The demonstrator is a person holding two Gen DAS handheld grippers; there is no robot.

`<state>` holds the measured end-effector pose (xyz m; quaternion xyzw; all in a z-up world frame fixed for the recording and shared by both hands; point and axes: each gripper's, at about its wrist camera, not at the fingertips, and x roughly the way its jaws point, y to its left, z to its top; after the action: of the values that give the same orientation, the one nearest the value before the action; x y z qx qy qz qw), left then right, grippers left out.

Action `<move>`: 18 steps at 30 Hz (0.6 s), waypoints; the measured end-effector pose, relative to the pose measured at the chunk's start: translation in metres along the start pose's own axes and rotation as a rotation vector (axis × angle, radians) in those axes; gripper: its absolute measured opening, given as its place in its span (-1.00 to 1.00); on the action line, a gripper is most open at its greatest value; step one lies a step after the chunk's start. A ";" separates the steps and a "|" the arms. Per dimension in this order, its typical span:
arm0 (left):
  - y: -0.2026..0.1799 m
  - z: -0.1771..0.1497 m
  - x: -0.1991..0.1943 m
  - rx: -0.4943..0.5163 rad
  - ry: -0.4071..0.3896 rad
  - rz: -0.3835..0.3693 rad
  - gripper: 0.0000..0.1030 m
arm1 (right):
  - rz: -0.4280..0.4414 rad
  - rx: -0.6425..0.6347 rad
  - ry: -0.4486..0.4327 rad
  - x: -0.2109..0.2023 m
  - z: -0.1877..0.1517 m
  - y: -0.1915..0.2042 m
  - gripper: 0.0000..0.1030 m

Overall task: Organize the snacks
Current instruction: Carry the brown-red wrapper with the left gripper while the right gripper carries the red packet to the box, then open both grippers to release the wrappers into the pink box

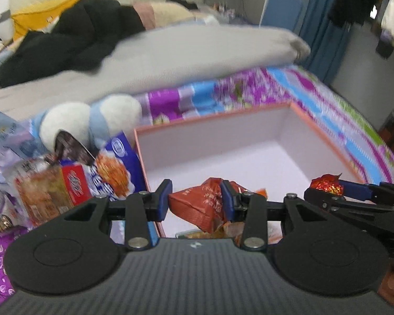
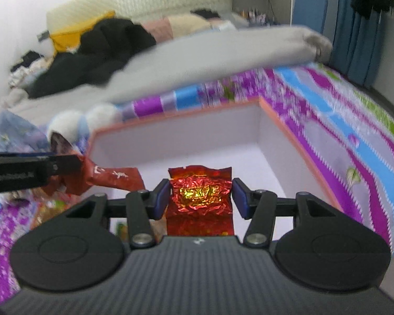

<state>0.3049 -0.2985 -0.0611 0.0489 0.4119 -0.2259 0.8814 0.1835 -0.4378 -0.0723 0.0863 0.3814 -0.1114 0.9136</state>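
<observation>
From the left wrist view, the left claw [image 1: 195,199] pinches an orange-red crinkled plastic snack packet [image 1: 197,206] between its blue pads; the left pad touches the packet's left corner and the right pad presses into its upper right side. The packet hangs over the near left part of a shallow open cardboard box with a salmon-orange rim and pale white inside [image 1: 249,155], which sits on the bed with a purple, blue and green floral sheet [image 1: 328,97]. More wrappers lie in the box's near edge, below the held packet, too hidden to tell apart. Left of the box, on the bed, lies a blurred heap of snack bags, among them a blue-and-white bag printed with orange food [image 1: 113,168]. Behind the heap rests a white and pale-blue plush toy [image 1: 92,118]. At the right edge, the right claw [image 1: 328,187] reaches in over the box's near right side, carrying a shiny red foil packet [image 1: 325,183].

From the right wrist view, the right claw [image 2: 201,199] has the red foil packet [image 2: 201,197] between its pads, the left pad touching it; whether the right pad presses it I cannot tell. The packet hangs above the box's [image 2: 170,136] near floor. The left claw [image 2: 65,166] enters from the left edge with the orange-red packet [image 2: 113,178] over the box's left wall.
</observation>
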 end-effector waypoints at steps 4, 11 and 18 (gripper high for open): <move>-0.001 -0.005 0.023 0.016 0.051 0.007 -0.11 | 0.005 0.020 0.043 0.019 -0.014 -0.006 0.05; -0.002 -0.011 0.038 0.012 0.085 0.017 0.01 | 0.019 0.037 0.075 0.036 -0.020 -0.011 0.07; 0.004 -0.013 0.017 0.009 0.051 0.027 0.32 | 0.023 0.046 0.072 0.028 -0.021 -0.010 0.25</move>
<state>0.3068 -0.2975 -0.0823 0.0641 0.4325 -0.2144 0.8734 0.1852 -0.4464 -0.1079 0.1156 0.4102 -0.1062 0.8984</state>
